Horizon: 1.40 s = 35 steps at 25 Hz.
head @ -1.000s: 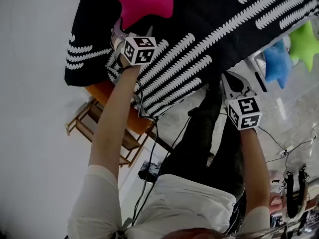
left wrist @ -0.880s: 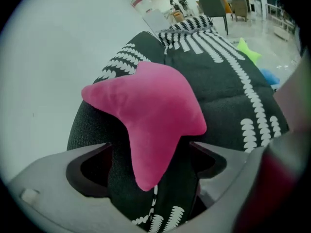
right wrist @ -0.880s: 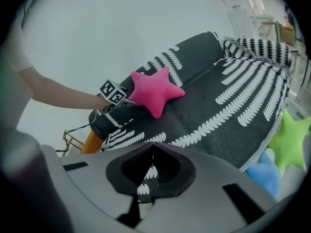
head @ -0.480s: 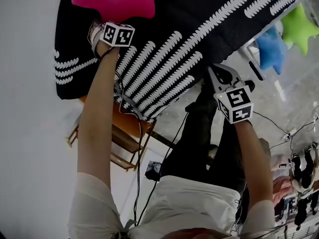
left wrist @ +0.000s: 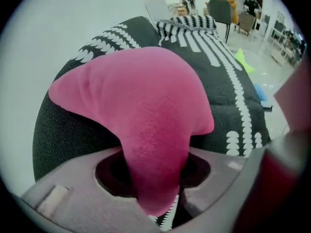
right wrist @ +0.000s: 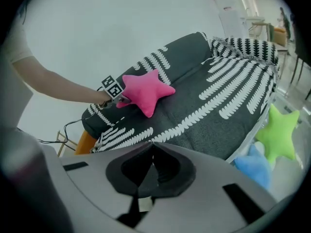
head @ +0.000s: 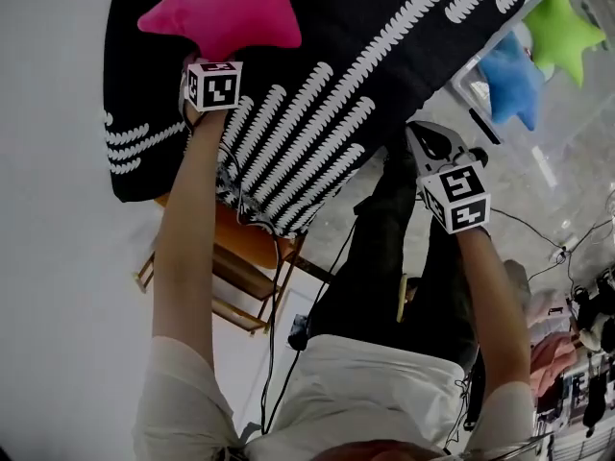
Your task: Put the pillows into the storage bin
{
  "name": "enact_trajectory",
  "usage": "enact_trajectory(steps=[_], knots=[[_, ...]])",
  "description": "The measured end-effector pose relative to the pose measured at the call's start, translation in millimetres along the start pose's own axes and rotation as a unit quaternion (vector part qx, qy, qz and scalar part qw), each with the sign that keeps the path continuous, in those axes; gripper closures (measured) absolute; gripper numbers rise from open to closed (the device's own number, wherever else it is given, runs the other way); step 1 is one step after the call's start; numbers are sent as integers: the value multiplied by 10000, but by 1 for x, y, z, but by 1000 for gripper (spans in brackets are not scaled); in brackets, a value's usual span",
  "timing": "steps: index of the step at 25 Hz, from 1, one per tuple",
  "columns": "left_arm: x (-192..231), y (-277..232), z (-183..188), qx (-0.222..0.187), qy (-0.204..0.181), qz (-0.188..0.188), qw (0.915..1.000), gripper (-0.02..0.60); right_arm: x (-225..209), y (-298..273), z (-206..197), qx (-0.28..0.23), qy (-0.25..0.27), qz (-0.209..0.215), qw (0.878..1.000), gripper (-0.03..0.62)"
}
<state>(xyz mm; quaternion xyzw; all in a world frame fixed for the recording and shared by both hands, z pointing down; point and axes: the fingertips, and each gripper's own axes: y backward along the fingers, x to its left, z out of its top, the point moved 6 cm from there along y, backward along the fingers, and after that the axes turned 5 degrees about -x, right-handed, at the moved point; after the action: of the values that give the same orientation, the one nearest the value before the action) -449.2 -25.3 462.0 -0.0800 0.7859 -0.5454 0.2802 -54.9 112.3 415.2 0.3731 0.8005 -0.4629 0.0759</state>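
A pink star pillow [head: 223, 8] lies on a black sofa [head: 384, 36] patterned with white leaves. My left gripper [head: 200, 60] has just closed its jaws on the star's lower arm; in the left gripper view the pink star pillow [left wrist: 146, 110] is pinched between the pads of the left gripper [left wrist: 155, 178]. My right gripper [head: 434, 142] hangs off the sofa's front edge, shut and holding nothing; the right gripper [right wrist: 152, 147] shows its tips meeting. A blue star pillow [head: 509, 75] and a green star pillow [head: 557, 32] lie in the clear storage bin [head: 478, 113] at the right.
An orange wooden chair [head: 235, 257] stands under the sofa's near corner, with cables [head: 274, 344] trailing down to the floor. My legs in dark trousers [head: 384, 257] stand between sofa and bin. Shelving and clutter [head: 586, 353] sit at the lower right.
The left gripper moved up to the pink star's lower arm and its jaws went from wide open to closed on it. The right gripper shifted only slightly.
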Motion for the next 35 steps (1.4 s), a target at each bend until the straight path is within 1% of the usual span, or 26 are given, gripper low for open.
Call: enact_trajectory(steps=[3, 6, 12, 19, 22, 26, 30, 35], knots=[[-23, 19, 6, -146, 277, -209, 9993, 390, -3, 18, 1, -97, -33, -40, 9999, 589], [-51, 41, 13, -315, 318, -405, 9982, 393, -6, 33, -4, -168, -32, -51, 9998, 589], [-112, 77, 43, -751, -26, -737, 9944, 393, -19, 64, -22, -256, -11, -96, 9996, 589], [-190, 106, 81, -926, -346, -1053, 9895, 388, -44, 120, -53, -354, -163, -295, 9988, 589], [-228, 117, 101, -981, -556, -1183, 9866, 387, -61, 145, -64, -472, -273, -416, 9976, 589], [-288, 131, 130, -1070, -850, -1438, 9801, 385, -90, 181, -82, -613, -480, -645, 9949, 589], [-354, 142, 160, -1140, -1157, -1738, 9713, 385, -116, 211, -100, -677, -621, -799, 9926, 589], [-435, 151, 196, -1170, -1348, -2170, 9597, 385, -147, 242, -121, -791, -846, -924, 9890, 589]])
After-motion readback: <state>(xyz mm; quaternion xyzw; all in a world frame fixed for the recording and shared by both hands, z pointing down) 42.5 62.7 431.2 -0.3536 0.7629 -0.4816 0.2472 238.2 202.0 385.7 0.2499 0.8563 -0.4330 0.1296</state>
